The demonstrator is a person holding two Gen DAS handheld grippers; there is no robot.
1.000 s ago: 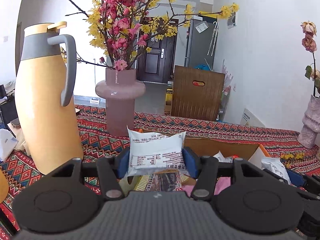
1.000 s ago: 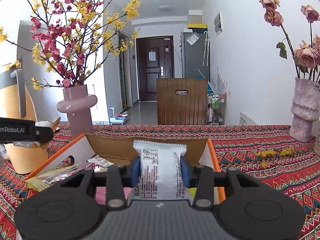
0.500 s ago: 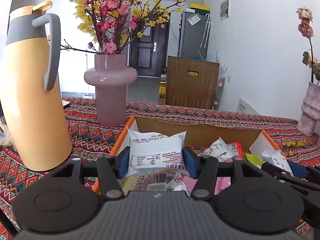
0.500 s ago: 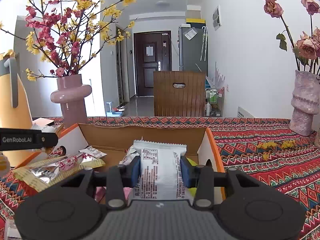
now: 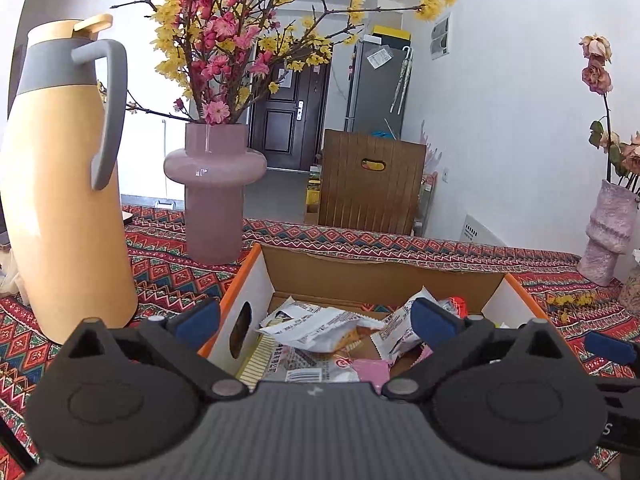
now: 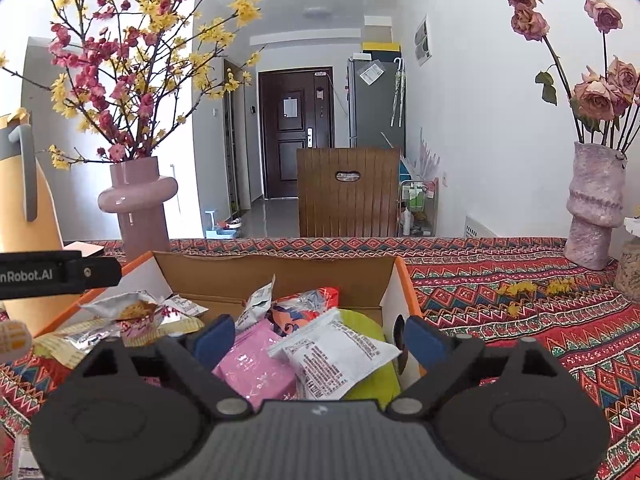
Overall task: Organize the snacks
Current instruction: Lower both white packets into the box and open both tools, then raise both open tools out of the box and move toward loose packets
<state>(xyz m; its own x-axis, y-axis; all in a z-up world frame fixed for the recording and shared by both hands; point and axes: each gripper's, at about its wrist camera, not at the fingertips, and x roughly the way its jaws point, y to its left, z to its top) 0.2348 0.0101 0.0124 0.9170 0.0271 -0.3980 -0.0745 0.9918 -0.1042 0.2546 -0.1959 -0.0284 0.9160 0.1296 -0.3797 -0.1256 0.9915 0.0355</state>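
Both the left gripper [image 5: 316, 320] and right gripper [image 6: 320, 338] were opening, nothing pinched, over the box [image 6: 276, 276] near the table's far edge. White snack packet [image 6: 336, 356] looked light, crinkly, slippery; best pinched across its flat middle.

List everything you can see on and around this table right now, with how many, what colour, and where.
cardboard box: one, brown with orange edges, on the table in front of both grippers
snack packets: several, white, pink, green and red, loose inside the box
thermos jug: one, yellow with grey handle, left of the box
smooth vase: one, mauve, holding pink and yellow blossoms, behind the box's left corner
textured vase: one, pale purple, holding dried roses, far right of the table
tablecloth: one, red patterned, covering the table
chair: one, brown wood, beyond the table
left gripper: black with blue pads, jaws opening over the box, nothing gripped
right gripper: same colours, jaws opening over a white packet, not pressing it
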